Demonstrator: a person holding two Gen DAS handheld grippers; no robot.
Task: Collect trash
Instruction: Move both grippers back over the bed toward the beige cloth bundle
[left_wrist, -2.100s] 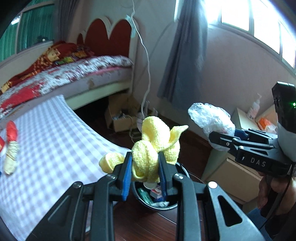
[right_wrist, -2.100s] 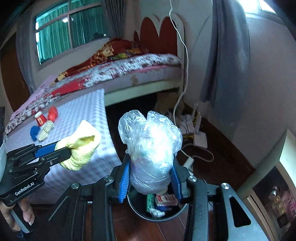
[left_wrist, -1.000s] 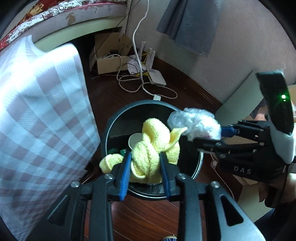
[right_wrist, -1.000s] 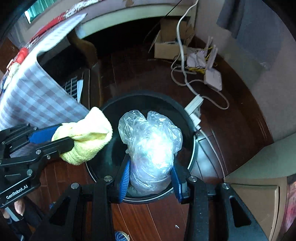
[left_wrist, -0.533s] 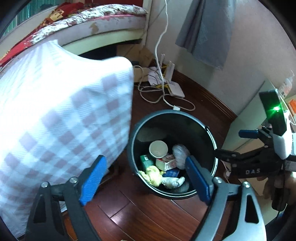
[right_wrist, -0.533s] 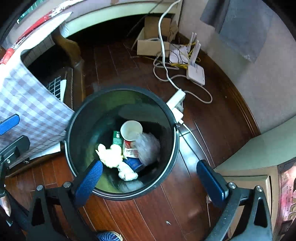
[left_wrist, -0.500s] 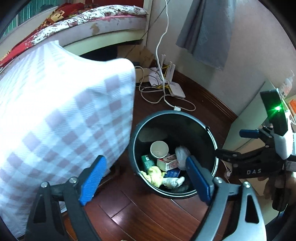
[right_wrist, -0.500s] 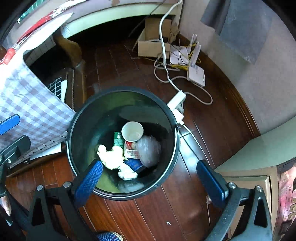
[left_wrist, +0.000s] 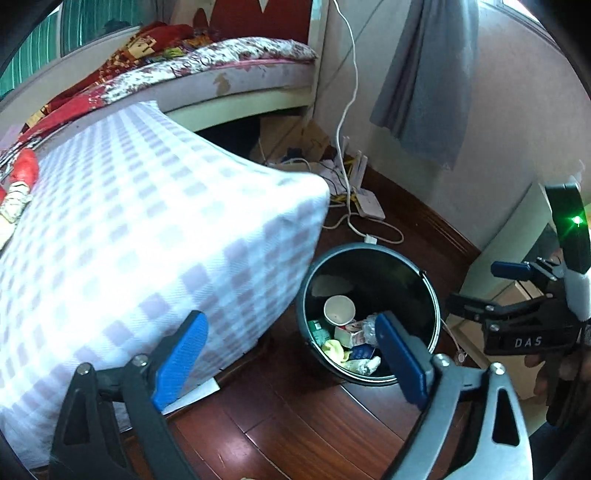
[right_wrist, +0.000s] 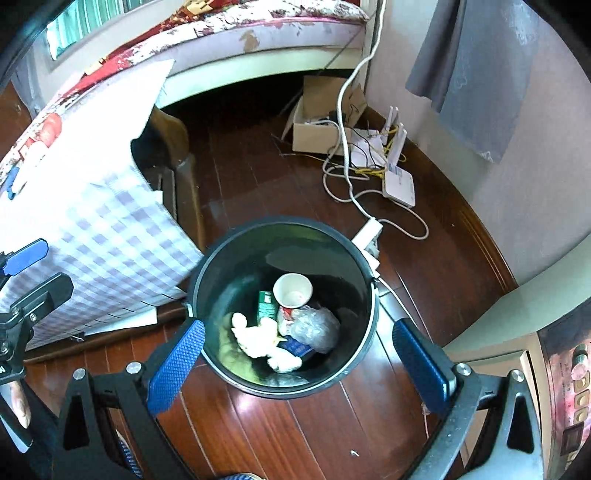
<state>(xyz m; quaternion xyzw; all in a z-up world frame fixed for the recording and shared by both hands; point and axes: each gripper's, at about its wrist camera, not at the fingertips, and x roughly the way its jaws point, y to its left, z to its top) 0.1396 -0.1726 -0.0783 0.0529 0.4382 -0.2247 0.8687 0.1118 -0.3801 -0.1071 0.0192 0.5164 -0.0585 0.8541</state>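
Bedroom, dark wood floor, checked table (left_wrist: 147, 236) beside a black bin (right_wrist: 369, 295) that sits near the bed (left_wrist: 221, 70); both grippers above it, left gripper (left_wrist: 291, 354) and right gripper (right_wrist: 299, 365) with jaws wide apart, nothing held. Trash lies in the bin: yellow cloth (right_wrist: 255, 336), plastic bag (right_wrist: 314, 326), cup (right_wrist: 293, 290) (plus small cartons). Step in hand looks like retreat, so I'd lift straight up clear of the rim, then swing back to the table for the red item (left_wrist: 26, 171)

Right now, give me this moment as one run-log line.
left hand-held gripper: open, empty | right hand-held gripper: open, empty | yellow cloth, plastic bag: in bin
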